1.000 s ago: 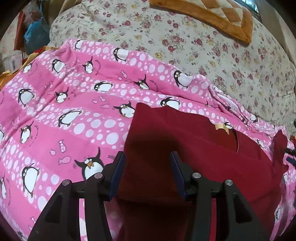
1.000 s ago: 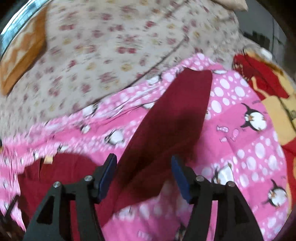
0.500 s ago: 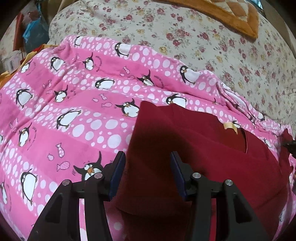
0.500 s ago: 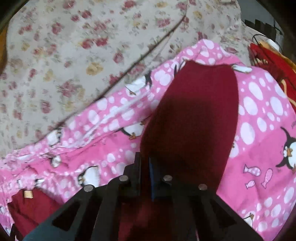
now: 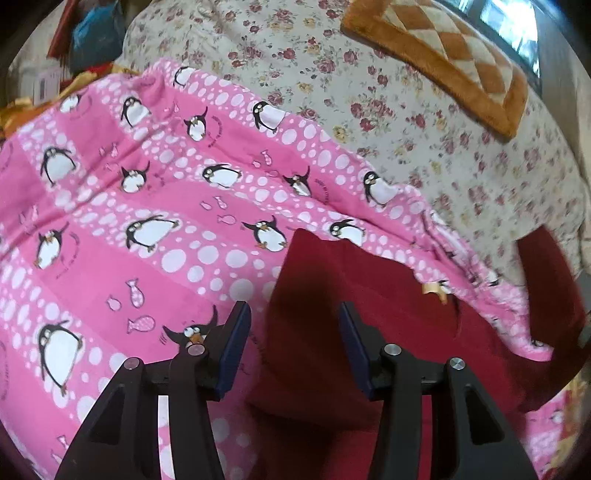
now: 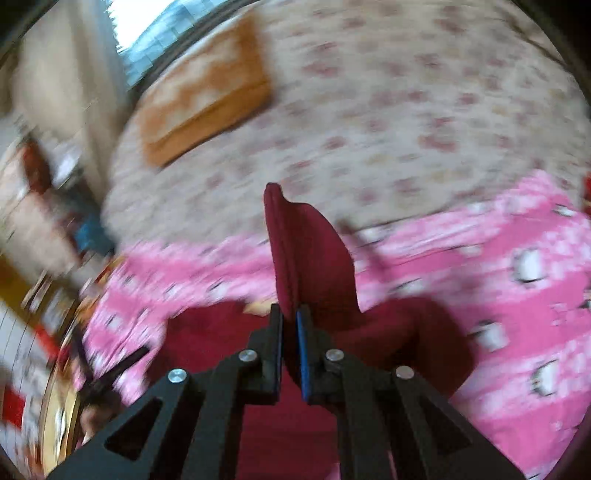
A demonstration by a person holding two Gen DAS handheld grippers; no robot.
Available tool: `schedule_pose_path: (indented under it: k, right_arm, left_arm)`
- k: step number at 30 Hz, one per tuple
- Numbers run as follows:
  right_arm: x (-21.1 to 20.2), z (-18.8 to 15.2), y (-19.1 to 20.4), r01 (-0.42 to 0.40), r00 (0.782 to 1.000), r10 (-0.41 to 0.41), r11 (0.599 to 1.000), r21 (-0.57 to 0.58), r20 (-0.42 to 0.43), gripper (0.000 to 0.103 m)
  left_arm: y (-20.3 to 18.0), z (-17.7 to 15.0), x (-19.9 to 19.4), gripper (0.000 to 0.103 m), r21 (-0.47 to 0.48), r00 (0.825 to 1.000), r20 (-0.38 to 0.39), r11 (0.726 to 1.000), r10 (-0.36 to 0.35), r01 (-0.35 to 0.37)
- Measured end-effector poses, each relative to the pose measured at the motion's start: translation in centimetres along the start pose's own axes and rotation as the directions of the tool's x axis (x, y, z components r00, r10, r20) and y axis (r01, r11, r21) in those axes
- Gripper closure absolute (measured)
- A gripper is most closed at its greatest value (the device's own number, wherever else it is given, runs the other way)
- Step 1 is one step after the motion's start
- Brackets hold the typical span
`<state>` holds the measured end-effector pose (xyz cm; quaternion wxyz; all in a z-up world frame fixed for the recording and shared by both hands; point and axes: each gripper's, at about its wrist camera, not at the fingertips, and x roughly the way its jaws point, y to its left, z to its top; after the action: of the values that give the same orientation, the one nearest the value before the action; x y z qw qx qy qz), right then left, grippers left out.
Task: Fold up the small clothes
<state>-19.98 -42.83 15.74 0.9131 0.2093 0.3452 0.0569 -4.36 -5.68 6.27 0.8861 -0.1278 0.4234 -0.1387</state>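
the dark red garment [image 5: 369, 295] lies on the pink penguin blanket [image 5: 147, 221], from the centre of the left wrist view out to 4 o'clock. a small tan label [image 5: 432, 287] shows at its neckline, toward 3 o'clock of centre. the left gripper [image 5: 293, 339] sits at 6 o'clock in its own view, jaws partly apart; the garment's left edge lies in the gap, and the blue pads [image 5: 236, 347] do not press on it. one red piece [image 5: 546, 273] stands raised at 3 o'clock, off the blanket.

the right wrist view is blurred. the right gripper [image 6: 290, 332] is at 6 o'clock, jaws closed narrow and pinching a fold of the garment, which rises as an upright flap [image 6: 306, 254] toward 12 o'clock from the pads. the rest of the garment spreads under the gripper, from 9 to 3 o'clock of the fingers.

beyond the blanket, a floral sheet [image 5: 406, 110] covers the bed from 12 to 2 o'clock in the left view. an orange checked cushion [image 5: 443, 55] rests on it at 1 o'clock. a blue bag [image 5: 92, 33] shows at 11 o'clock.
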Motion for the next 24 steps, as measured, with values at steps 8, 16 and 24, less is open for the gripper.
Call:
schedule_pose_path:
  k: [8, 16, 24]
  right_arm:
    - [10.4, -9.4, 5.7, 0.007, 0.935, -0.06, 0.988, -0.151, -0.348, 0.074]
    - [3.8, -8.7, 2.3, 0.062, 0.974, -0.072, 0.997, -0.052, -0.217, 0.046]
    - [-0.8, -8.8, -1.9, 0.141, 0.978, -0.136, 0.99, 0.02, -0.159, 0.045]
  left_arm:
    - [0.8, 0.4, -0.3, 0.072, -0.089, 0.988, -0.032, 0.985, -0.15, 0.146]
    - [-2.9, -0.4, 0.7, 0.07, 0.002, 0.967, -0.129, 0.975, -0.221, 0.223]
    - [-9.8, -3.5, 3.8, 0.102, 0.276, 0.967, -0.251, 0.953, -0.053, 0.124]
